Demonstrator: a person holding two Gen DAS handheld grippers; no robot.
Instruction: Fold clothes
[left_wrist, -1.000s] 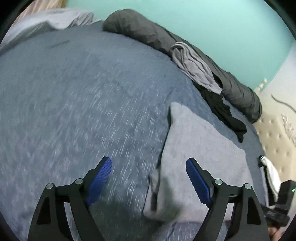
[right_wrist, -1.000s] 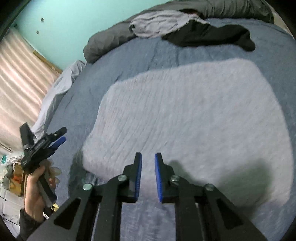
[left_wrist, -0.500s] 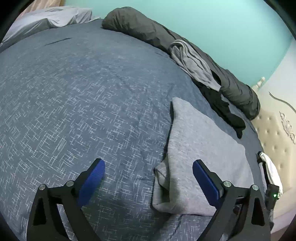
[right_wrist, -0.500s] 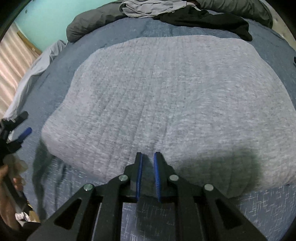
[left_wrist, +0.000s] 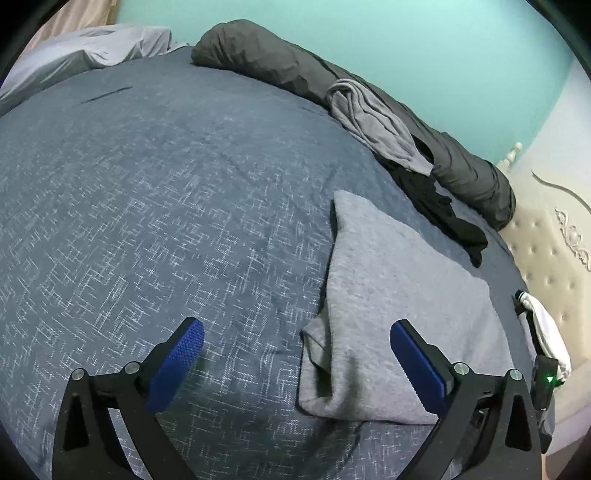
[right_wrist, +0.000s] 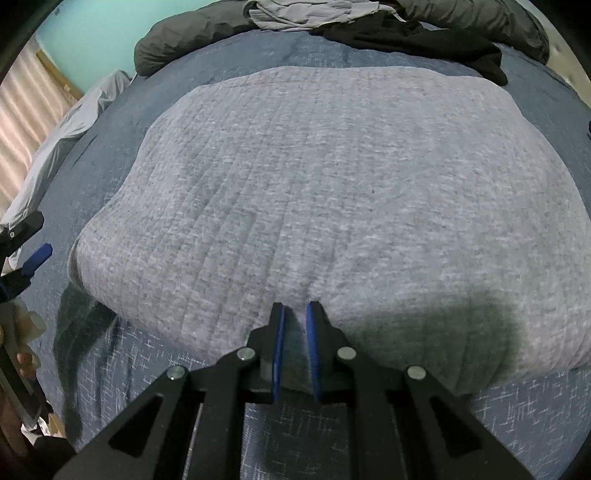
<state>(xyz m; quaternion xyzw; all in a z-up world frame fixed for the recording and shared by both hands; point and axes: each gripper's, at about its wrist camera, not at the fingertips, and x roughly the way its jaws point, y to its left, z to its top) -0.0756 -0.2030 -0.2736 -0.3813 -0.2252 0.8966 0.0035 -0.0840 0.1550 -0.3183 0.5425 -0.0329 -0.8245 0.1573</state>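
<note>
At six o'clock on the bed (left_wrist: 155, 206), my right tongs (right_wrist: 295, 332) pinch the near edge of the grey garment (right_wrist: 332, 177); my left tongs (left_wrist: 295, 350), just opened wide, hold nothing

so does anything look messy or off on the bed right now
Mostly tidy. The folded grey garment has a loose flap bunched out at its near left corner, so that edge is uneven. Unfolded grey clothes and black clothes lie heaped against the rolled dark blanket.
</note>
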